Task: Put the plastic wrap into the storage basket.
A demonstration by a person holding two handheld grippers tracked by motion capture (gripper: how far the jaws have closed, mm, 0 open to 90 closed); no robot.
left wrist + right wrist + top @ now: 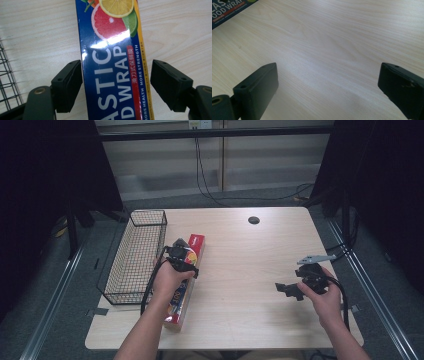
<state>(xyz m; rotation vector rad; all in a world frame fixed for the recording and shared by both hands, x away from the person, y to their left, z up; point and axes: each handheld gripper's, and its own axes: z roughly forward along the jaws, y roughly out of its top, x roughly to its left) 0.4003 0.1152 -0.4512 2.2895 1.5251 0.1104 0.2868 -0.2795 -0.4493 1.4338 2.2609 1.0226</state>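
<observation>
Pale wood table (240, 265), small dark hole near far edge. Black wire basket (135, 257) along left edge. Long plastic wrap box (189, 280) just beside basket, lying flat, fruit picture on top. Left gripper (179, 257) over box, jaws apart, straddling it: one pad at box's side, other clear. Right gripper (292, 290) over bare wood, jaws wide apart, holding nothing.

Your left gripper (116, 86) straddled the plastic wrap box (112, 65), one jaw against its side, a gap at the other. The wire basket (136, 255) stood just beside the box, closing off that side. Your right gripper (327, 92) had bare table (250, 270) between wide jaws.
</observation>
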